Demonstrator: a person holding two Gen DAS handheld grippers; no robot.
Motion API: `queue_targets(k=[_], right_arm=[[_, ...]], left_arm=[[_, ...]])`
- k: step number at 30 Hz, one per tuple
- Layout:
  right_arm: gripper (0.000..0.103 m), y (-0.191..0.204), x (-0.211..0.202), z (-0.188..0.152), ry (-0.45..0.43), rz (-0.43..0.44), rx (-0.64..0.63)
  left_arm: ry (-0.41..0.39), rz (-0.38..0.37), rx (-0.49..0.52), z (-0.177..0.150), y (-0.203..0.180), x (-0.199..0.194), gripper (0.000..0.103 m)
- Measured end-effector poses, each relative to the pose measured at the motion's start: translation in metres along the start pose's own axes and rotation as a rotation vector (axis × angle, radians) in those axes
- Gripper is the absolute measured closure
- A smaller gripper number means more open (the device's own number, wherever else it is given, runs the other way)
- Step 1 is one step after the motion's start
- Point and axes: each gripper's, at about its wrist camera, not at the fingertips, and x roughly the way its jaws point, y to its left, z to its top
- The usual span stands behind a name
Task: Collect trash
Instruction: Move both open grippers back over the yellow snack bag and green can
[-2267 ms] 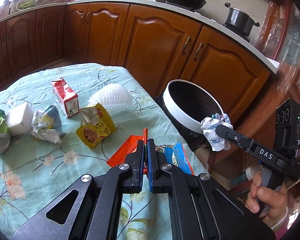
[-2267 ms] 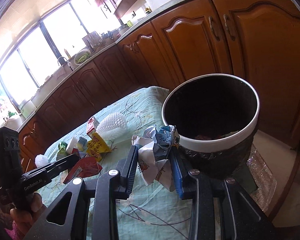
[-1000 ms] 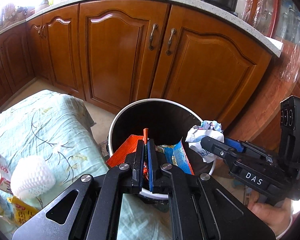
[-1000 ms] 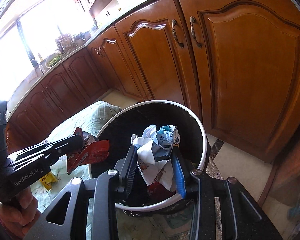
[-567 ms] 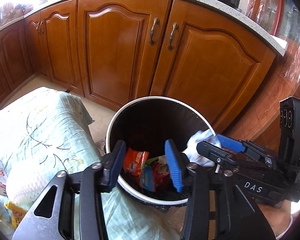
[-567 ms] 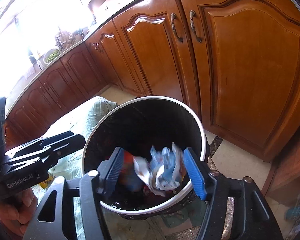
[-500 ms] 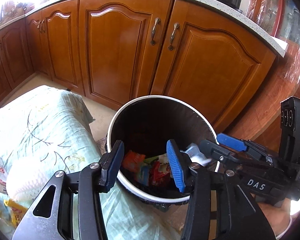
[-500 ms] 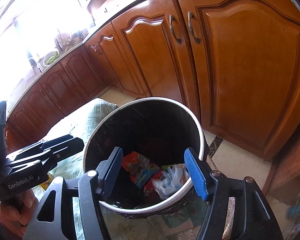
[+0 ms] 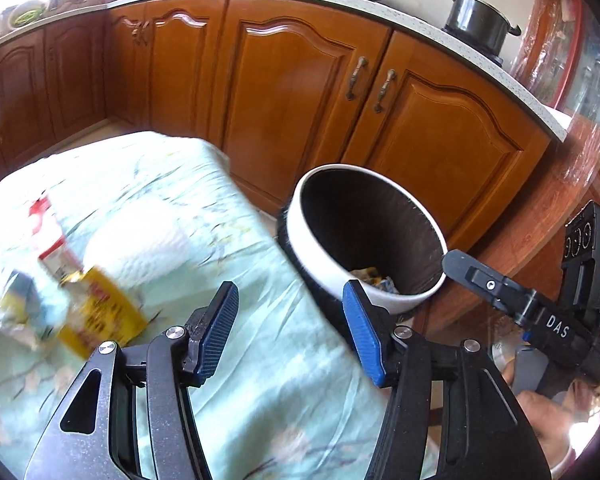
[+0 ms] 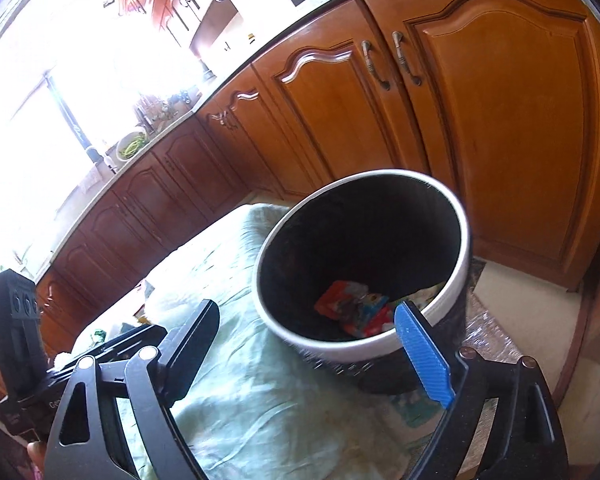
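Ribbed blue fingers (image 9: 216, 336) of both grippers have just spread, empty, beside round white-rimmed bin (image 10: 456, 268).

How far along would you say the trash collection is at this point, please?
Done: several wrappers lie inside the bin. In hand: nothing; the left gripper and right gripper have just been opening and are empty. Left: a yellow packet, a red-and-white carton and other blurred litter on the tablecloth.

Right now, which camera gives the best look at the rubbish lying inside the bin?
The right wrist view: it looks down into the bin, so the colourful wrappers at the bottom show clearly. The left wrist view sees the bin more from the side, so only a small scrap of the wrappers peeks over the rim.
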Motion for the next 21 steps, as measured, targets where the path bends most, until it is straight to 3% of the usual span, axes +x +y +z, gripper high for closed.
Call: queue_targets(k=[7, 21], right_arm=[[0.012, 0.033, 0.003, -0.023, 0.035, 0.075, -0.009], [0.012, 0.113, 0.039, -0.053, 0.148, 0.184, -0.132]], left_arm=[[-0.026, 0.066, -0.09, -0.033, 0.047, -0.039, 0.048], [-0.08, 0.229, -0.218, -0.064, 0.142, -0.093, 0.048]])
